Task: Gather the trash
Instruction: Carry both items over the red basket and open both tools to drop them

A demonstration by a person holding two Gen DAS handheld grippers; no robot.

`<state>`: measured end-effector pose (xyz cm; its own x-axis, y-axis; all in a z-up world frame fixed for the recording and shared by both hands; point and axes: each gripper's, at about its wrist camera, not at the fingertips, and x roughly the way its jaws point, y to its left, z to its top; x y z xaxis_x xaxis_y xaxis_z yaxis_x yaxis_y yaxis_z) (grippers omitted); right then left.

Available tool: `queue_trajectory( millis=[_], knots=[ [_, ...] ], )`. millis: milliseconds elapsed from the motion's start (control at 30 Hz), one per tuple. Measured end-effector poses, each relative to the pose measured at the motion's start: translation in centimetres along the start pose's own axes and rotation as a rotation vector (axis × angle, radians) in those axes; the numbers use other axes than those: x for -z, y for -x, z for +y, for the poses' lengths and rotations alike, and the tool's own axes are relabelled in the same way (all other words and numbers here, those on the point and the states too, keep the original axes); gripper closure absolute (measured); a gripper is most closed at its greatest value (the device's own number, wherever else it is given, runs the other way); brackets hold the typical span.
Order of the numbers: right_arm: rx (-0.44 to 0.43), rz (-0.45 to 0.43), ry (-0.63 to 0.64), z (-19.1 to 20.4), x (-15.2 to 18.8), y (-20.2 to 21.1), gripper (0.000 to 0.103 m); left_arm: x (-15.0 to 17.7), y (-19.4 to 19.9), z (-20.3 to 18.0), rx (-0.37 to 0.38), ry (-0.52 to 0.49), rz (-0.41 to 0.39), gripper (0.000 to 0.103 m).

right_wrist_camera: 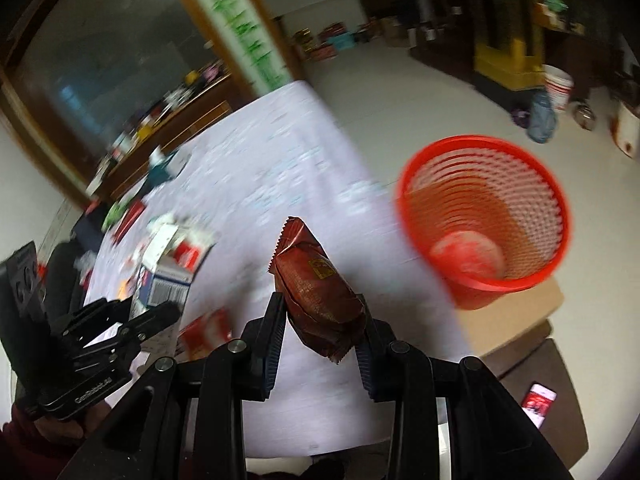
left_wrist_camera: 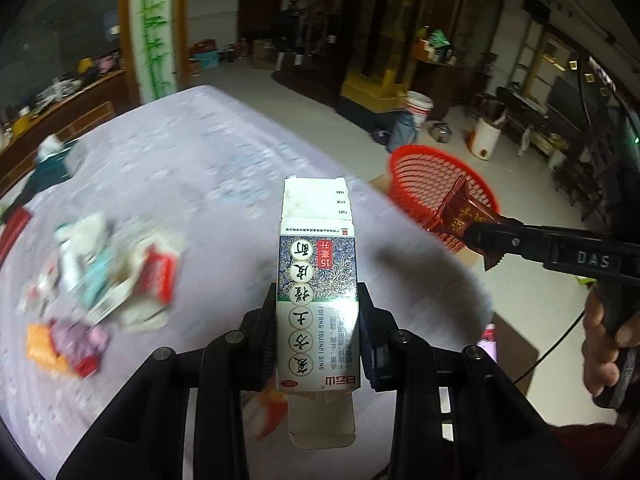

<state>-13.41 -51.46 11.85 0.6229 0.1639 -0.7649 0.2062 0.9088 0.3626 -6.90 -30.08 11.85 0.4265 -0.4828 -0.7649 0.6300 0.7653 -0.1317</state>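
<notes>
- My left gripper (left_wrist_camera: 318, 320) clamps an upright white medicine box (left_wrist_camera: 318, 280) printed with Chinese characters, held above the lavender tablecloth (left_wrist_camera: 200, 168).
- My right gripper (right_wrist_camera: 320, 320) grips a dark red snack wrapper (right_wrist_camera: 316, 284), its crimped end pointing up, near the red mesh wastebasket (right_wrist_camera: 484, 216).
- The wastebasket stands on a cardboard box (right_wrist_camera: 520, 324) just beside the table's edge; something pale lies at its bottom.
- A blurred heap of boxes and wrappers (left_wrist_camera: 112, 272) lies on the cloth to my left.
</notes>
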Motion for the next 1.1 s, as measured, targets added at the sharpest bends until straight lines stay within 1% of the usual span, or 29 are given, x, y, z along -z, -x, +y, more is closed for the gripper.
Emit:
queue_trajectory(
  millis=[200,300,400,467,533,600,633,667,700,733,800,833,967,1100],
  knots=[
    [0.084,-0.045,-0.097,-6.1,-2.8,2.2,0.068,-4.9,-3.7,-5.0,0.095,-0.037,0.004,0.070],
    [0.109,-0.063,-0.132,-8.5,-4.3,2.6,0.068,-7.2,-5.9,-7.5,0.131,-0.051,0.014,0.070],
    [0.129,-0.073,-0.163,-10.9,-5.9,2.5,0.068,-9.0,-8.2,-9.3,0.149,-0.062,0.028,0.070],
    [0.124,-0.069,-0.191,-12.4,-6.9,2.0,0.068,-10.3,-9.7,-10.5,0.150,-0.066,0.032,0.070],
    [0.128,-0.067,-0.204,-13.5,-7.8,1.4,0.066,-11.3,-11.0,-11.2,0.159,-0.064,0.035,0.070],
    [0.151,-0.075,-0.198,-14.2,-8.9,0.8,0.066,-12.2,-12.0,-11.8,0.157,-0.062,0.023,0.069],
    [0.165,-0.081,-0.198,-14.6,-9.3,0.5,0.060,-12.6,-12.5,-12.0,0.158,-0.062,0.020,0.064],
    [0.168,-0.078,-0.200,-15.0,-9.9,0.3,0.056,-12.9,-12.9,-12.0,0.155,-0.061,0.019,0.056],
    [0.165,-0.080,-0.206,-15.1,-10.2,0.3,0.053,-13.2,-13.1,-12.0,0.143,-0.056,0.016,0.052],
    [0.164,-0.083,-0.210,-15.2,-10.4,0.3,0.053,-13.3,-13.1,-11.9,0.130,-0.047,0.014,0.052],
    [0.158,-0.091,-0.187,-14.8,-10.6,0.9,0.052,-13.0,-12.4,-11.7,0.139,-0.040,0.008,0.051],
    [0.161,-0.094,-0.169,-14.5,-10.5,1.2,0.052,-12.7,-12.0,-11.6,0.132,-0.042,0.006,0.051],
    [0.138,-0.079,-0.122,-12.4,-9.2,1.9,0.052,-11.0,-10.0,-10.3,0.100,-0.049,-0.005,0.048],
    [0.091,-0.050,-0.090,-9.2,-7.3,1.4,0.052,-8.8,-7.9,-8.0,0.076,-0.012,-0.001,0.048]
  ],
)
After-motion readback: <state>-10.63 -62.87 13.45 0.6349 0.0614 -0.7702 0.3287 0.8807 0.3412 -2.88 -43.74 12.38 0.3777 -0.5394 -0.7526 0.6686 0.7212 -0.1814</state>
